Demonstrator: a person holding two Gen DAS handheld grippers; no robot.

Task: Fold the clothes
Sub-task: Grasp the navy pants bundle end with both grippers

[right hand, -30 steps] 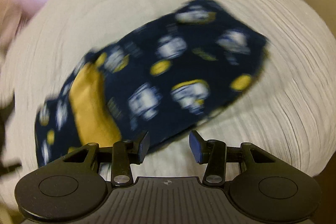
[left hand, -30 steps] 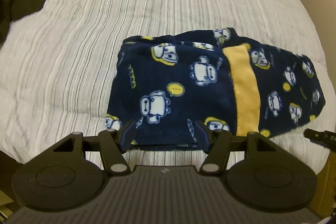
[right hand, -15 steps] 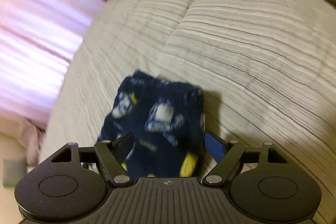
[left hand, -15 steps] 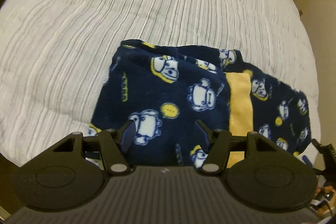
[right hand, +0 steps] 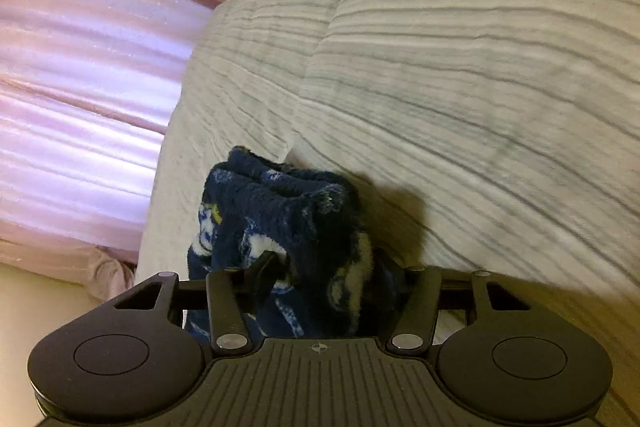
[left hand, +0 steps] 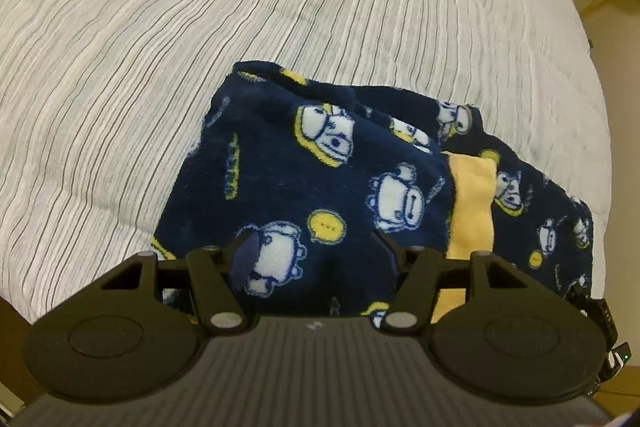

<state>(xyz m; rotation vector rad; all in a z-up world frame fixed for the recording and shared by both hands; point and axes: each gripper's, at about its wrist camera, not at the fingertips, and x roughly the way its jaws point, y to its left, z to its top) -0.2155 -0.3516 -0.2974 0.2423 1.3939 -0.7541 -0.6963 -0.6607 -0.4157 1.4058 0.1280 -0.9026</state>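
Since a second ago both grippers have closed in on the navy fleece garment (left hand: pixel 304 163): the left gripper (left hand: pixel 314 253) went from short of the near hem to over the cloth, and the right gripper (right hand: pixel 328 267) swung round from a broad side view to the garment's narrow end. The garment lies already folded over on the striped bedspread (left hand: pixel 200 27), a yellow band (left hand: pixel 472 203) showing at 3 o'clock of the top flap, one more layer running out toward 4 o'clock. Left tongs are spread wide with fleece between the fingers, released, nothing pinched. Right tongs straddle the bunched end of the garment (right hand: pixel 280 211); the fingers look parted with cloth sitting between them, but the far finger is half hidden by pile, so I cannot tell if they bite. Judged step: taking hold of two edges for another fold or a lift. To do it well, both tongs should catch every layer at the edge, not just the top flap, since thick fleece slips and stacked layers shear apart. Clench both at matched depth, lift level, keep the span taut so the band stays straight. Pink curtain (right hand: pixel 80 67) at 9 o'clock in the right view, clear of the work.
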